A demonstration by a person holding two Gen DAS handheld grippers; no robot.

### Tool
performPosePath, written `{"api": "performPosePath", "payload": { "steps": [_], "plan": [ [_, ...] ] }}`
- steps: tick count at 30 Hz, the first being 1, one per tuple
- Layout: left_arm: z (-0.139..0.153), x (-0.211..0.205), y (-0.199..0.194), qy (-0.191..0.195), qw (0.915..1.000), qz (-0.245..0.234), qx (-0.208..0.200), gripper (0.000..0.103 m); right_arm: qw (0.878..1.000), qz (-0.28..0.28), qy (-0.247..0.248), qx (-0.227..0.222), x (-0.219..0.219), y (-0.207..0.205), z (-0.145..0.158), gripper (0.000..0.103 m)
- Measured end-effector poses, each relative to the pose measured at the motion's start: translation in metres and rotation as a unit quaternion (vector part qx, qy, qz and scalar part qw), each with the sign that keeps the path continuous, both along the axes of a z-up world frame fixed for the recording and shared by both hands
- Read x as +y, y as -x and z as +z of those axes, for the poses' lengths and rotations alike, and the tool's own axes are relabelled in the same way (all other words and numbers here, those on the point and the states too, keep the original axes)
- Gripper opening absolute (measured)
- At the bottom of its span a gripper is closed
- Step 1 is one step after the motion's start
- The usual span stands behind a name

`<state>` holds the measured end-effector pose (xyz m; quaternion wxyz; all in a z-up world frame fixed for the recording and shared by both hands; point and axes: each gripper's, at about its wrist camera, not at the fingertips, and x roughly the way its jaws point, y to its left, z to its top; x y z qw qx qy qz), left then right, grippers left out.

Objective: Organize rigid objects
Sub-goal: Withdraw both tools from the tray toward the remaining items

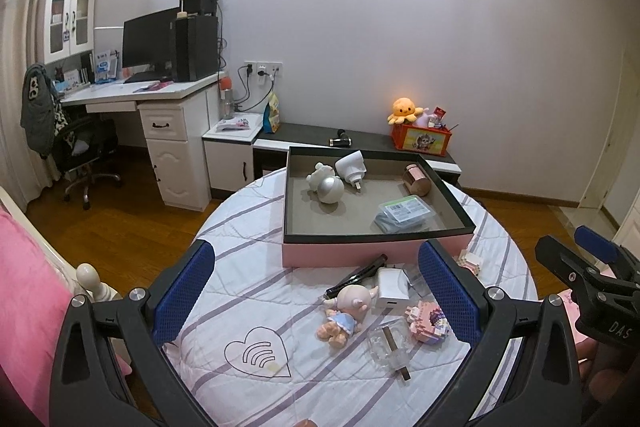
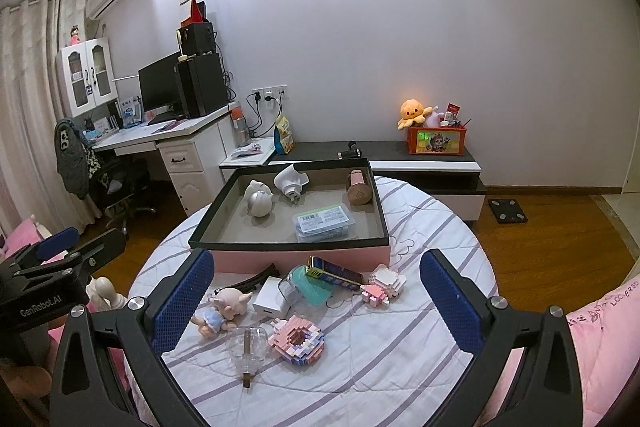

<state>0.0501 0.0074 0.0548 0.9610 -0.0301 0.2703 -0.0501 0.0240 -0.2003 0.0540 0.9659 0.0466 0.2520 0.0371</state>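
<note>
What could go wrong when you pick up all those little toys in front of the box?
The toys lie close together, so the open right gripper might bump a neighbour: the white charger touches the little doll. The clear bottle looks smooth and could slip from the fingers. The pink block donut is built of small bricks and may break if squeezed hard. The left gripper is open too.

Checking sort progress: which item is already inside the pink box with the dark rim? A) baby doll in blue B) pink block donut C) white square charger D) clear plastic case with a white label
D: the clear plastic case with a white label lies on the floor of the pink box with the dark rim; the others lie on the striped cloth in front of it.
</note>
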Motion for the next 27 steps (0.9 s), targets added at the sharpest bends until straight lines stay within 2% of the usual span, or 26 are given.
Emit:
{"api": "performPosePath", "payload": {
  "steps": [6,12,21,27],
  "plan": [
    [-0.007,0.002,-0.001,-0.001,1.0,0.003,0.009,0.103,1.0,-0.005,0.002,0.009,-0.004,-0.001,-0.004,0.103],
    [-0.033,0.005,-0.008,0.0,0.9989,0.004,0.046,0.103,0.999,-0.005,0.003,0.034,-0.011,-0.009,-0.02,0.103],
    [-0.088,-0.006,-0.031,-0.02,0.9933,-0.008,0.113,0.103,0.992,0.02,0.011,0.122,-0.007,-0.034,-0.076,0.103],
    [-0.117,-0.016,-0.05,-0.029,0.9881,-0.021,0.149,0.103,0.987,0.029,0.014,0.158,-0.009,-0.045,-0.103,0.103]
  ]
}}
